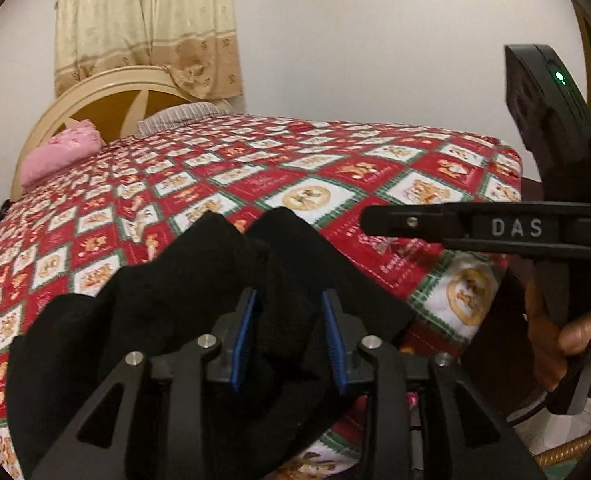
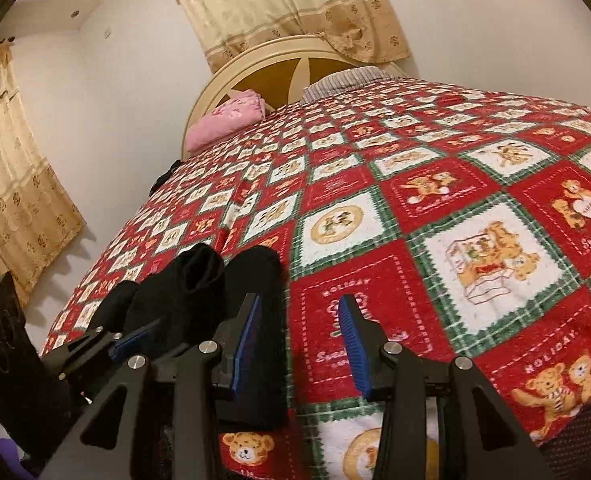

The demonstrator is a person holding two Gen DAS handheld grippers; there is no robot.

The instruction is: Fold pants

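While bunched, black pants (image 1: 199,300) run lengthwise toward headboard (image 1: 107,92).

left gripper (image 1: 291,336): lower centre of frame, jaws parted, black cloth between the blue pads | right gripper (image 2: 301,344): lower centre of frame, jaws parted, nothing between | hand (image 1: 567,340): lower right, wrapped round the right gripper's handle
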